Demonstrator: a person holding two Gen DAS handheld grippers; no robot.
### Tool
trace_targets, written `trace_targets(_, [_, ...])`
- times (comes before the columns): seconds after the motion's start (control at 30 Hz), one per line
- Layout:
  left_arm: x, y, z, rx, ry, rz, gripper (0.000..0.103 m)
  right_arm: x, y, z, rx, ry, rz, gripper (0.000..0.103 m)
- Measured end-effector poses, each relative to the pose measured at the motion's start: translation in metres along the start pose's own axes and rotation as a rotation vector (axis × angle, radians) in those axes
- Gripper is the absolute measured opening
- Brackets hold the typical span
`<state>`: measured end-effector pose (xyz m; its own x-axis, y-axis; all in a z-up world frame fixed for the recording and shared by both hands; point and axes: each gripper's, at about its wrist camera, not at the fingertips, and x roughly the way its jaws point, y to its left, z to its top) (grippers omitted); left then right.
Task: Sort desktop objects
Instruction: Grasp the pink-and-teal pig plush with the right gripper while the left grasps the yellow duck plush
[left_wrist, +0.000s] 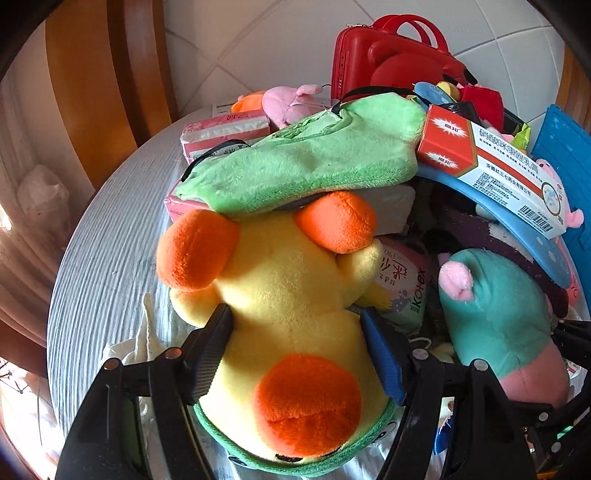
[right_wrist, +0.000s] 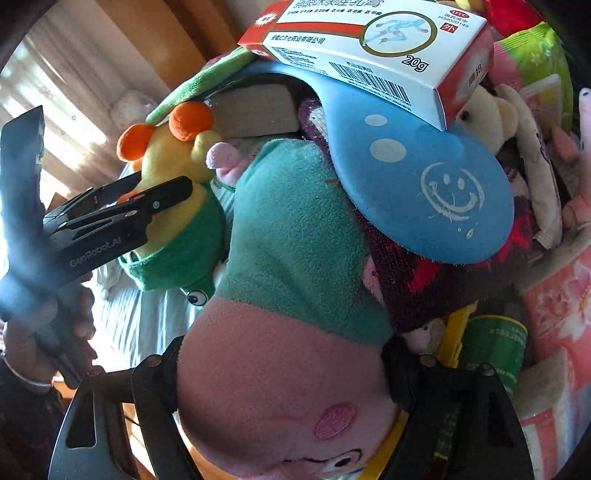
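Yellow plush duck (left_wrist: 291, 295) is clamped in my left gripper (left_wrist: 295, 350), its orange feet under the green plush cloth (left_wrist: 303, 162). Just beside the duck, my right gripper (right_wrist: 280, 373) is clamped on the pink and teal pig toy (right_wrist: 291, 295), below the blue paddle (right_wrist: 424, 184) carrying the medicine box (right_wrist: 373, 48).

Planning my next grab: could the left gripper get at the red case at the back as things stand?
Probably not. The left gripper is shut on the yellow duck plush, and the green plush lies piled between it and the red case.
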<state>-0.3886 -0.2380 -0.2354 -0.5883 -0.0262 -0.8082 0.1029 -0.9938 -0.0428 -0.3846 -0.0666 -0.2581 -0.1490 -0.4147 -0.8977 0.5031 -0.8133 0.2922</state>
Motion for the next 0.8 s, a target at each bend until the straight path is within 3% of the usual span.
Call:
trace_targets(0.13, [-0.015,0.007,-0.007,-0.048,-0.022,-0.035,0.049,-0.013,0.004,-0.008,-0.011,-0.025,0.021,0.081])
trace_targets(0.4, [-0.042,-0.006,-0.025,-0.019,-0.058,-0.056,0.039,-0.037,0.017,-0.02,-0.025,-0.063,0.049,0.081])
trace_targets(0.43, [-0.045,-0.007,-0.026,-0.017,-0.063,-0.064,0.025,-0.037,0.017,-0.019,-0.026,-0.066,0.05,0.081])
trace_targets(0.47, [-0.048,-0.007,-0.025,-0.018,-0.066,-0.081,0.001,-0.039,0.013,-0.023,-0.028,-0.067,0.05,0.081])
trace_targets(0.53, [-0.049,-0.008,-0.022,-0.012,-0.051,-0.114,0.0,-0.04,0.017,-0.026,-0.029,-0.068,0.053,0.081])
trace_targets(0.7, [-0.057,-0.003,-0.015,-0.028,-0.081,0.0,0.0,-0.044,0.021,-0.03,-0.033,-0.073,0.061,0.082])
trace_targets(0.8, [-0.064,0.007,-0.012,-0.042,-0.089,0.03,0.001,-0.044,0.018,-0.03,-0.037,-0.072,0.063,0.082])
